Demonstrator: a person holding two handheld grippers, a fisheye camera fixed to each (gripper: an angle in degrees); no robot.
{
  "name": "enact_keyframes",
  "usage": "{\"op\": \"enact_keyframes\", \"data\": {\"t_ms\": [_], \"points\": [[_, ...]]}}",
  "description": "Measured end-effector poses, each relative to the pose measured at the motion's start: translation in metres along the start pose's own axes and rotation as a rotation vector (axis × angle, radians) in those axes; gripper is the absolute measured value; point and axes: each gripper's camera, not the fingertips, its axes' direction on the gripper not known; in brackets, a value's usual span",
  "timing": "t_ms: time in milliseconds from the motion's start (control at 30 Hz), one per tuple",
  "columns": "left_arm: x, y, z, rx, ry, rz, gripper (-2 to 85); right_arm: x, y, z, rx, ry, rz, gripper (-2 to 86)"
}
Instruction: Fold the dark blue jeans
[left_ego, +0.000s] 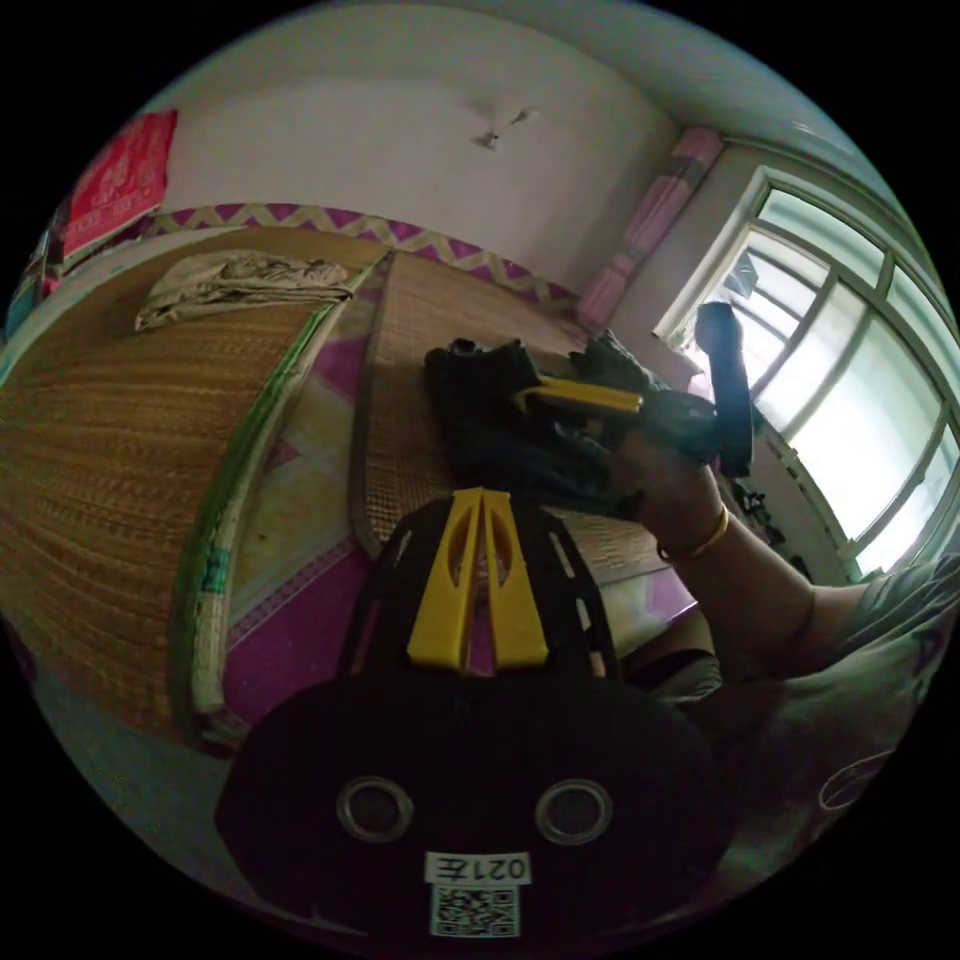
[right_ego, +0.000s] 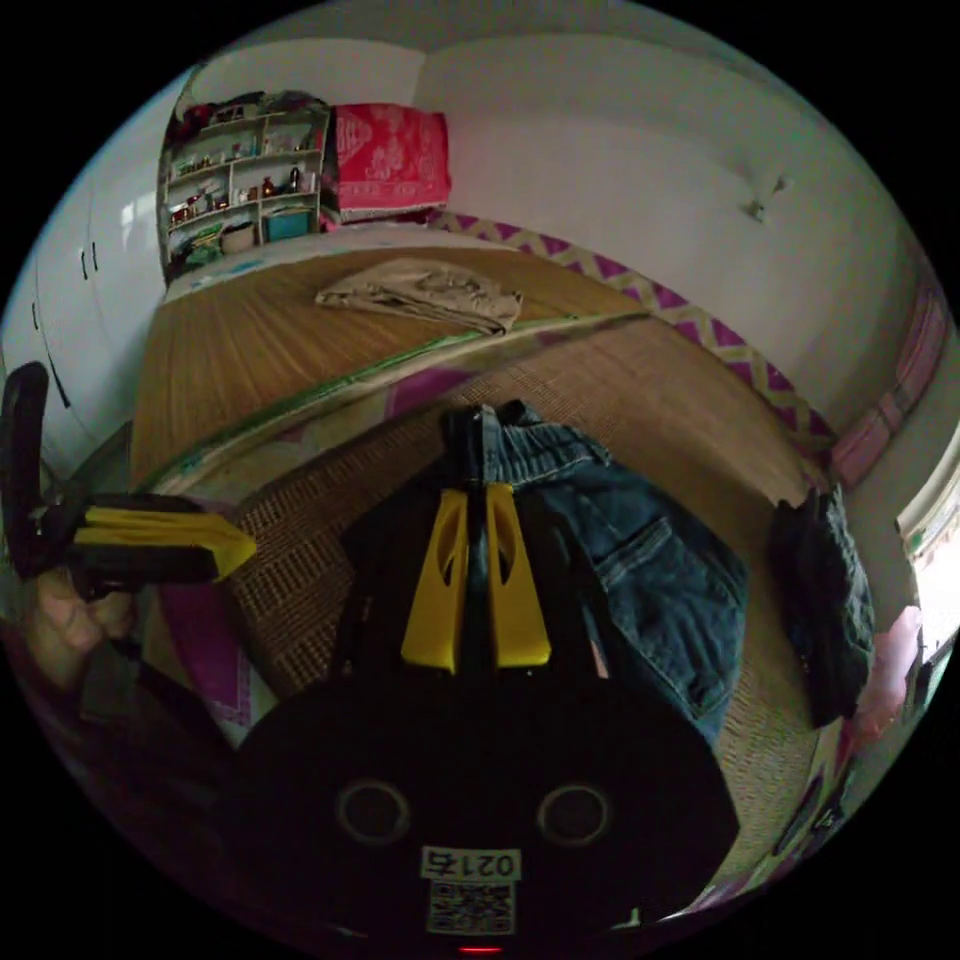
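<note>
Jeans (right_ego: 640, 560), dark blue, lie in a compact folded stack on the woven mat (right_ego: 330, 520) of the bed, so I judge the fold nearly done. My right tongs (right_ego: 475, 590) sit pressed together over the stack's near edge; whether denim is nipped between them I cannot tell. My left tongs (left_ego: 480, 580) look closed on nothing, off the mat's near corner. Farther off, 1 dark bundle (right_ego: 825, 600) is too dim to identify.
</note>
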Motion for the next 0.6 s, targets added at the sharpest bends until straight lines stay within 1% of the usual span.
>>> {"op": "enact_keyframes", "data": {"t_ms": [33, 100, 133, 200, 233, 333, 400, 433, 467, 500, 533, 600], "points": [[-0.005, -0.002, 0.001, 0.001, 0.007, -0.005, -1.0, -0.003, -0.001, 0.001, 0.0, 0.014, -0.019, 1.4], [-0.019, -0.013, 0.009, 0.011, 0.044, -0.01, -1.0, -0.024, 0.0, 0.025, -0.087, 0.042, -0.143, 1.9], [-0.021, -0.017, 0.011, 0.014, 0.055, -0.004, -1.0, -0.029, 0.002, 0.032, -0.105, 0.042, -0.171, 2.0], [-0.028, -0.031, 0.017, 0.045, 0.081, 0.024, -1.0, -0.036, 0.011, 0.038, -0.073, 0.073, -0.207, 2.9], [-0.03, -0.035, 0.019, 0.051, 0.079, 0.022, -1.0, -0.034, 0.012, 0.038, -0.072, 0.063, -0.207, 3.2], [-0.05, -0.057, 0.029, 0.054, 0.045, -0.045, -0.9, -0.013, 0.018, 0.039, -0.056, -0.05, -0.178, 5.9], [-0.072, -0.077, 0.041, 0.017, 0.047, -0.095, -0.8, 0.03, 0.022, 0.029, -0.076, -0.289, -0.081, 10.7], [-0.079, -0.082, 0.045, 0.005, 0.053, -0.104, -0.8, 0.045, 0.024, 0.023, -0.072, -0.349, -0.04, 12.1], [-0.092, -0.091, 0.053, -0.018, 0.078, -0.123, -0.6, 0.077, 0.03, 0.011, -0.046, -0.407, 0.054, 13.4], [-0.108, -0.099, 0.062, -0.043, 0.108, -0.144, -0.3, 0.113, 0.041, -0.003, 0.002, -0.402, 0.147, 14.6], [-0.116, -0.104, 0.067, -0.054, 0.12, -0.16, -0.1, 0.131, 0.047, -0.01, 0.022, -0.382, 0.195, 15.1], [-0.146, -0.121, 0.088, -0.092, 0.145, -0.202, 2.7, 0.202, 0.072, -0.025, 0.056, -0.324, 0.387, 16.5]]}}
